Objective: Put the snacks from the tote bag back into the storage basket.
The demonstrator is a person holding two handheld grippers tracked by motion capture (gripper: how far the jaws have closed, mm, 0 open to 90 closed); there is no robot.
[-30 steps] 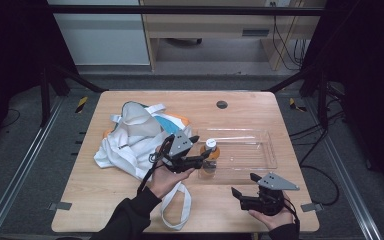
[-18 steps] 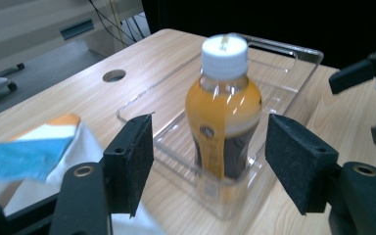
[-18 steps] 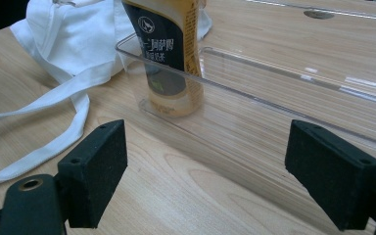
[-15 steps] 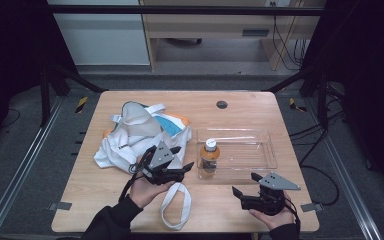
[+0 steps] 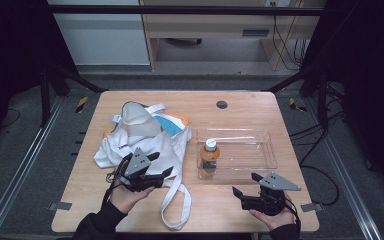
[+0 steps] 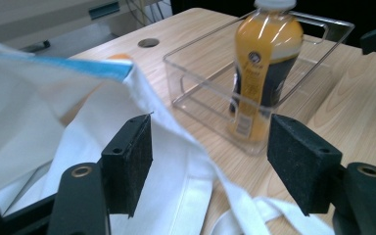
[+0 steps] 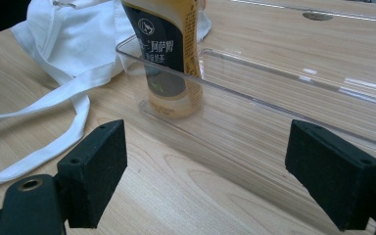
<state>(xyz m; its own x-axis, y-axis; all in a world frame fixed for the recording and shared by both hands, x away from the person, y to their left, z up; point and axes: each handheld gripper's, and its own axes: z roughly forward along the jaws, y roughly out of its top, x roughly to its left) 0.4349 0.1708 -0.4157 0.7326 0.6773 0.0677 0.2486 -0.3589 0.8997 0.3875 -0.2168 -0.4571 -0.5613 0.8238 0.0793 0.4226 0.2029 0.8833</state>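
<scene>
At the near edge of the counter point(image 5: 240, 107) the right gripper point(image 5: 244, 196) rests low with its fingers point(image 7: 95, 171) spread wide and nothing between them, aimed at the near wall of the clear tray point(image 5: 267, 150). To the left, the left gripper point(image 5: 162, 167) hangs over the white tote bag point(image 5: 130, 140), its fingers point(image 6: 129, 156) having just been opening; they stand apart with only bag cloth under them, not pinched. A little farther in, the orange juice bottle point(image 5: 210, 156) stands upright in the near-left corner of the tray, free of both grippers. The risks, as I judge them, come from how crowded that corner is. The bag's long strap point(image 5: 177, 200) loops across the counter in front of the left gripper and toward the tray, so a reach for more items could snag it and drag the cloth against the tray wall. The bottle is tall and narrow on a smooth plastic floor; a shove on the tray from either gripper would likely tip it. If the left fingers close on loose fabric instead of what lies inside the bag, the whole bag may lift and spill. Farther back, the bag's open mouth point(image 5: 135, 117) with something blue and orange inside faces away, so the contents are poorly seen from the near side.
</scene>
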